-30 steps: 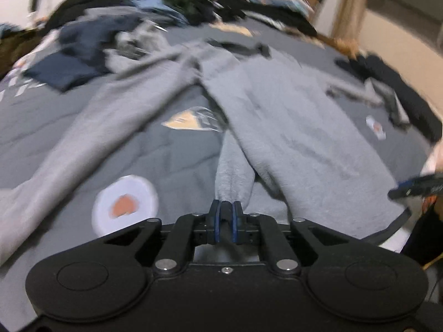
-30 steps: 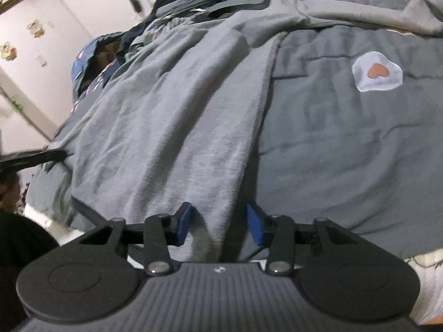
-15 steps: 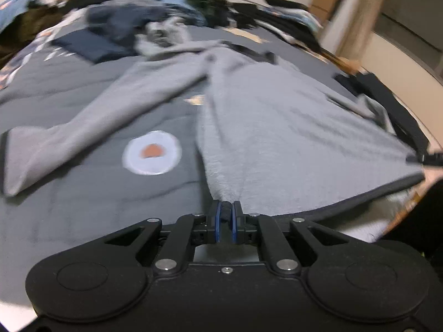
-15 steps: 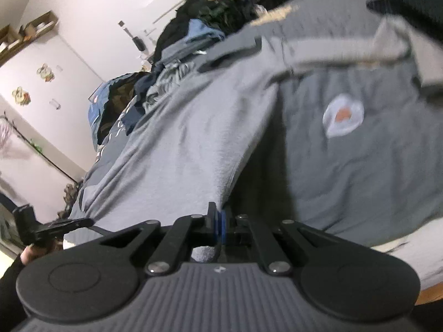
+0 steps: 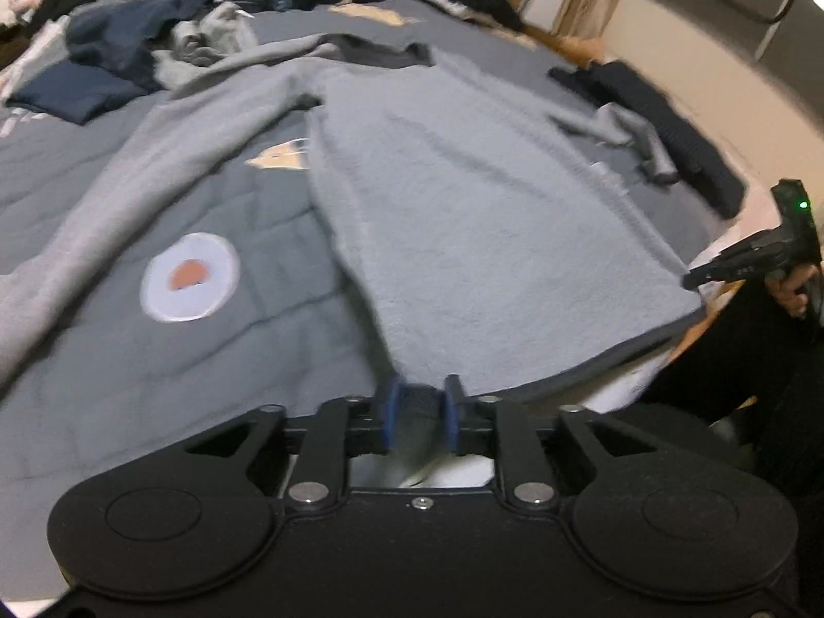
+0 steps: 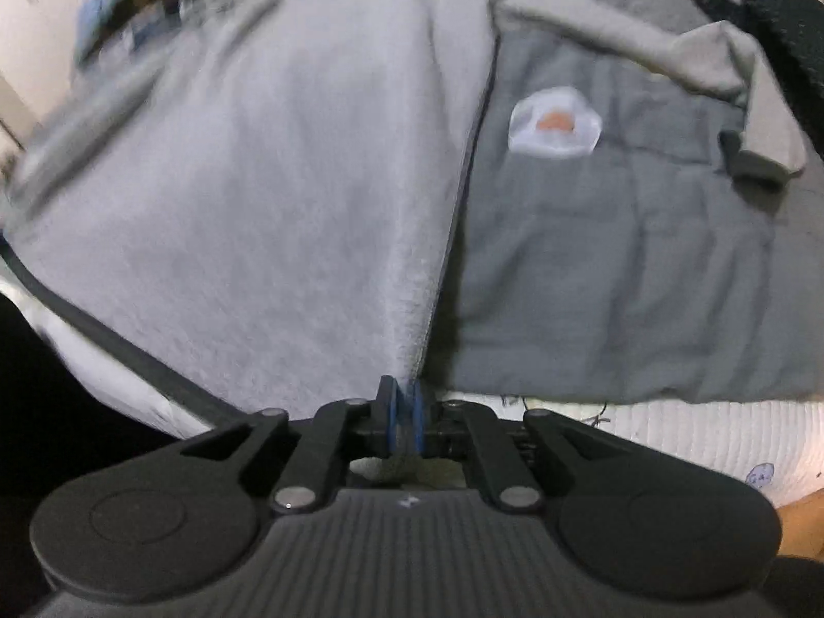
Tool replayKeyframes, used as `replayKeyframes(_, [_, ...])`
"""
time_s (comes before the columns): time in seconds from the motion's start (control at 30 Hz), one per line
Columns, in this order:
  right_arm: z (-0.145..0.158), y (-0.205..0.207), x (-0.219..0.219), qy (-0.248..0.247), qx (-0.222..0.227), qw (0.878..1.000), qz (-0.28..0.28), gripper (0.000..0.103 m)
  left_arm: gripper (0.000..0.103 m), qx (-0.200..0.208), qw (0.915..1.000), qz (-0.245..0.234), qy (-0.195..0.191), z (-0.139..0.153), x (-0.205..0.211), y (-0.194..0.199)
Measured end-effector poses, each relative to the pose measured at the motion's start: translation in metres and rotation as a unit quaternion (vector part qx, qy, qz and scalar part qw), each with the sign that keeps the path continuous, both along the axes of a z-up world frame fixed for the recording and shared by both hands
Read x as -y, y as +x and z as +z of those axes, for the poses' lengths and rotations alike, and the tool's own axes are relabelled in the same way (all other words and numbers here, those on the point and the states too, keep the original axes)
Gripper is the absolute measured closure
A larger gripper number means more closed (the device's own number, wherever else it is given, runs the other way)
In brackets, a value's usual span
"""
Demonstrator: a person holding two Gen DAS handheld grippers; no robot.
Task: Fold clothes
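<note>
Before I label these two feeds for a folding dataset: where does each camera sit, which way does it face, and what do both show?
Left wrist: on the left gripper, looking across the bed; jaws opening around the grey sweater hem; the right gripper and a hand show at right.
Right wrist: on the right gripper, angled down at the bed edge; jaws shut on the sweater's corner; no hand visible.
Shared: the sweater and the grey quilt.

Bed point(image 5: 129, 376) (grey quilt) bears grey sweater point(image 5: 479, 216), heaped clothes point(image 5: 154, 36).
</note>
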State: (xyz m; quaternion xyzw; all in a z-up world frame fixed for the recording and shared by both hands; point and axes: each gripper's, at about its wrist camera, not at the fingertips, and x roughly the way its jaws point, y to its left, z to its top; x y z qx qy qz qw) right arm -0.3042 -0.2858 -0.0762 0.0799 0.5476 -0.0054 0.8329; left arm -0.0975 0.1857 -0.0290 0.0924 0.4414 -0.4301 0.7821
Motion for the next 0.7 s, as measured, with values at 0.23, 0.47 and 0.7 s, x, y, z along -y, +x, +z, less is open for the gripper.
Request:
replayKeyframes(0.23, [0.038,-0.012,0.008,0.023,0.098,0.994,-0.042,0.079,0.051,0.112,0.9844,0.121,0.061,0.016,-0.057,0.032])
replayKeyframes(0.47, [0.060,0.017,-0.001,0.086,0.192,0.977,-0.038,0.071,0.051,0.120,0.9670,0.170,0.147,0.002,-0.079,0.124])
replayKeyframes(0.7, [0.067,0.072,-0.031,0.121,0.226,0.967,-0.005,0.069,0.051,0.074,0.9439,0.290,0.141,-0.020,-0.134,0.167])
